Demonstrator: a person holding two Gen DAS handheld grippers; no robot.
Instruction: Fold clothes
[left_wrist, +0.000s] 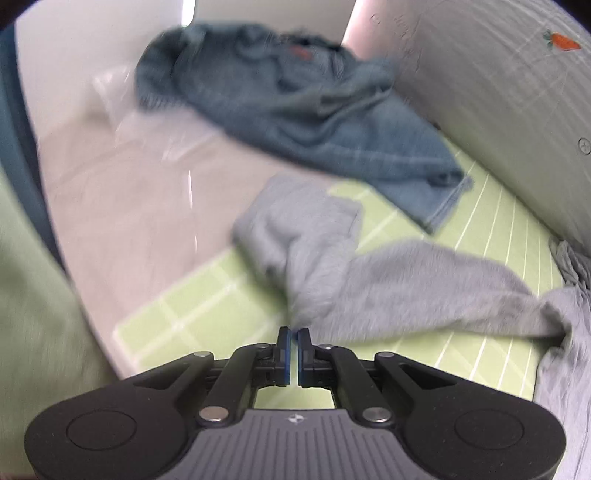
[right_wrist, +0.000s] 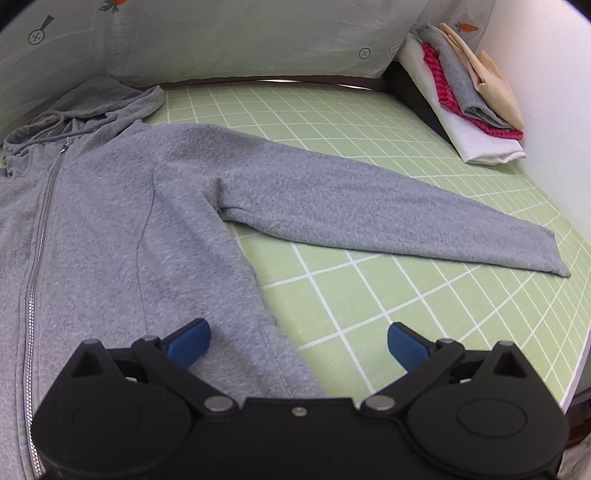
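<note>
Closest to the right wrist camera, the right gripper has its blue fingers spread wide, hovering over the lower edge of a grey zip hoodie. Its body lies flat on a green gridded surface, hood at the upper left, one sleeve stretched out to the right. Folded clothes are stacked by the far right wall. From the blurred left wrist camera, the left gripper has its fingers pressed together, with the hoodie's other sleeve bunched right at their tips; whether they pinch cloth cannot be told. Crumpled jeans lie beyond
</note>
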